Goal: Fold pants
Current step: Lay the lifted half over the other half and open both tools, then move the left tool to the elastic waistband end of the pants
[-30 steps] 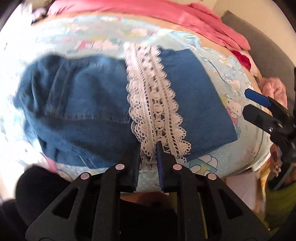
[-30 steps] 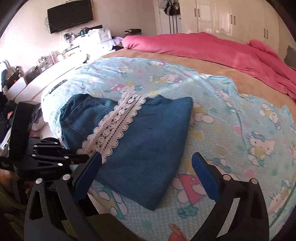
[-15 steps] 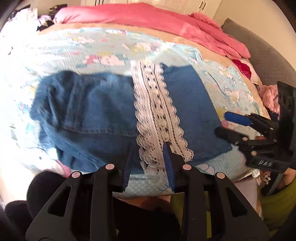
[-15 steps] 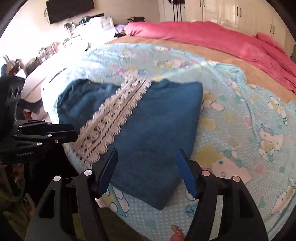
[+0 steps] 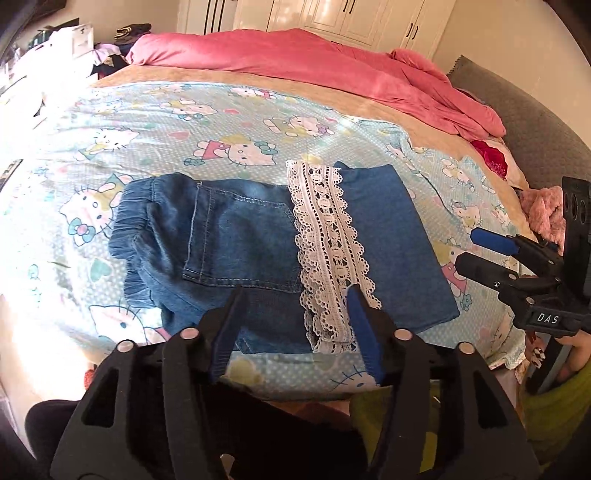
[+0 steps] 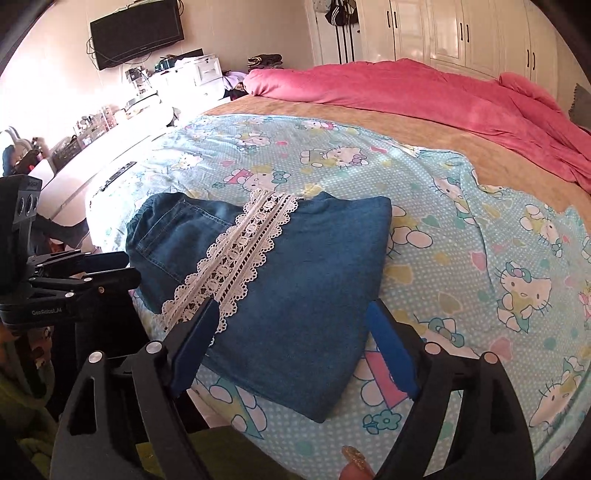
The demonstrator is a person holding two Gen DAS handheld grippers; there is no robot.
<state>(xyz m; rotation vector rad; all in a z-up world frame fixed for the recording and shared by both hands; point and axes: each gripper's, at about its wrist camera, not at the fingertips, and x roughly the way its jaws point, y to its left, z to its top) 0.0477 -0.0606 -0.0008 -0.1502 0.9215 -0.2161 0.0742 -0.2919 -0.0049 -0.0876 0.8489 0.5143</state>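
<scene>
Denim pants [image 5: 258, 251], folded with a white lace band [image 5: 328, 251] across the top, lie on the blue cat-print sheet [image 5: 221, 122] near the bed's front edge. The left gripper [image 5: 291, 325] hangs over that near edge; its jaws have just been opening and stand apart, nothing pinched, the lace end showing between them. The right gripper [image 6: 291, 350] is spread wide above the folded corner, its jaws having just opened further, gripping nothing. White lettering reads "DAS" on the right gripper's body in the left view, and "GenRobot.AI" on the left gripper's body in the right view. A pink blanket [image 6: 424, 92] is heaped at the far side, before white wardrobes [image 6: 461, 33]. A dark TV [image 6: 136, 33] hangs on the wall above a cluttered desk [image 6: 110, 122].
</scene>
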